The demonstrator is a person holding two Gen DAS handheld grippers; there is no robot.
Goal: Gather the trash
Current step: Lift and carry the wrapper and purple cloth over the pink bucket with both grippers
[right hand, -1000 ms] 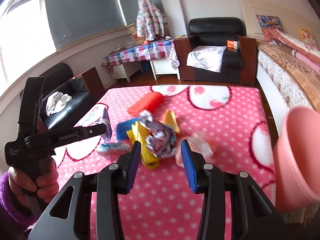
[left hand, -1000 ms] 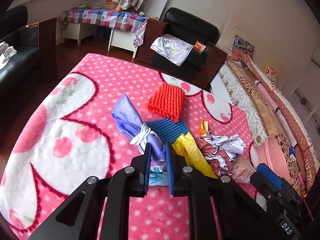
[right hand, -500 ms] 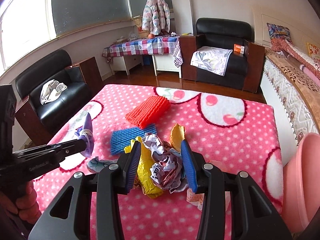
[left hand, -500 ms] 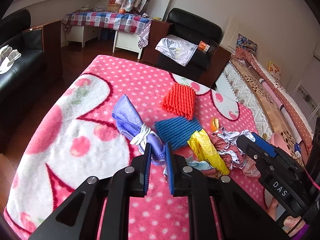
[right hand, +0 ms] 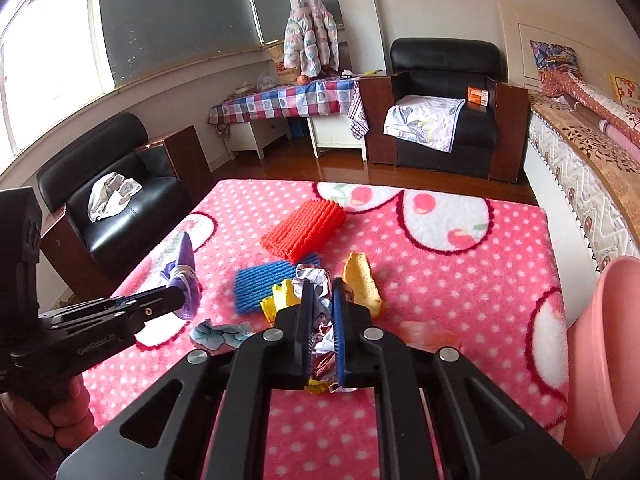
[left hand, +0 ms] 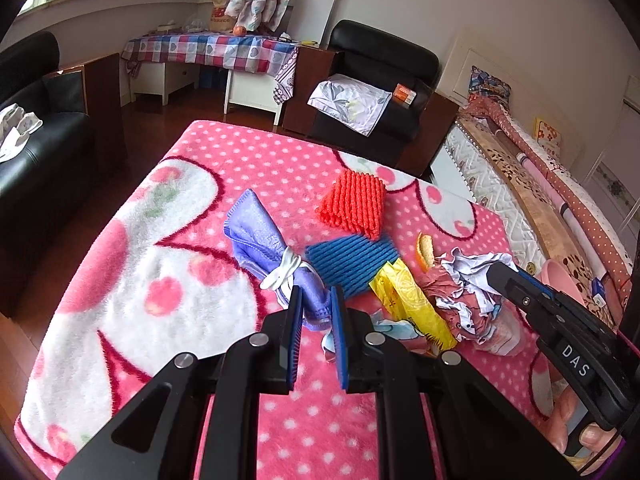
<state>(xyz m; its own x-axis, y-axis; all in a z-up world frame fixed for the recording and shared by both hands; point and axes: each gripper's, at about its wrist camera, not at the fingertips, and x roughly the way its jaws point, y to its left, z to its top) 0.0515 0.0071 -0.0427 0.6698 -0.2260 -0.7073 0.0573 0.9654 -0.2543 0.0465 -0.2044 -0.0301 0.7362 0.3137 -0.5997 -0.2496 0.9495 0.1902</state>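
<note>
- Since the earlier frames, the right gripper (right hand: 321, 286) has just been closing: its jaws, wide apart half a second back, now pinch the crumpled wrapper wad (right hand: 314, 280) between the 2 blue pads.
- Nearest, the left gripper (left hand: 313, 300) is unchanged, jaws narrow and clamped on the lower end of the purple cloth (left hand: 260, 236), which is tied with a white cord (left hand: 282, 270) and sits left of the wad.
- The wad itself lies at the near middle of the pink blanket (right hand: 460, 280), pressed between the right pads; foil and printed paper poke out above and below them.
- Touching the wad's left side is a yellow wrapper (left hand: 412, 304); a small floral scrap (right hand: 218, 332) lies further left of the wad and nearer.
- Just right of the wad sits an orange peel (right hand: 362, 280); beyond it are a blue ribbed cloth (right hand: 268, 284) and then a red ribbed cloth (right hand: 304, 228).
- Well right of the wad, at the blanket's edge, stands a pink bin (right hand: 600, 352), the likely drop point.
- Handling, as I judge it: the wad is very light, soft and springy, so it will squash rather than resist; loose flaps could tear or slip free.
- Best hold is across its dense middle, as now, not by a stray corner.
</note>
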